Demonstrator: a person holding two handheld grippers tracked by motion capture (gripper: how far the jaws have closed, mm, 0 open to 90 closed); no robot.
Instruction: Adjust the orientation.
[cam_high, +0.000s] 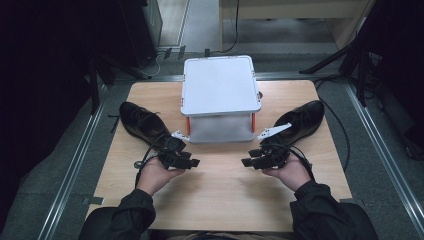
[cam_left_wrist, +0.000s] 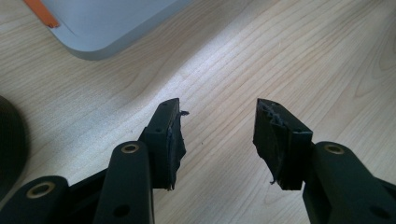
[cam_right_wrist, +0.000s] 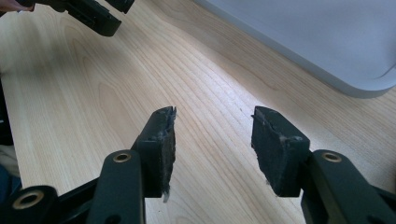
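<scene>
Between the two claws lies bare bench (cam_high: 220, 175); the left claw (cam_high: 192, 162) and right claw (cam_high: 246, 162) hover spread and empty, tips facing each other. Behind each claw lies a black shoe, the left shoe (cam_high: 140, 122) and right shoe (cam_high: 300, 119), flanking a white box (cam_high: 220, 85) with raised lid. This looks like the start: each claw must next swing back to its shoe. What is in the box is hidden.

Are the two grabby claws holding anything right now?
No. The left gripper and right gripper both stand open over the bare wooden table, with nothing between their jaws.
</scene>
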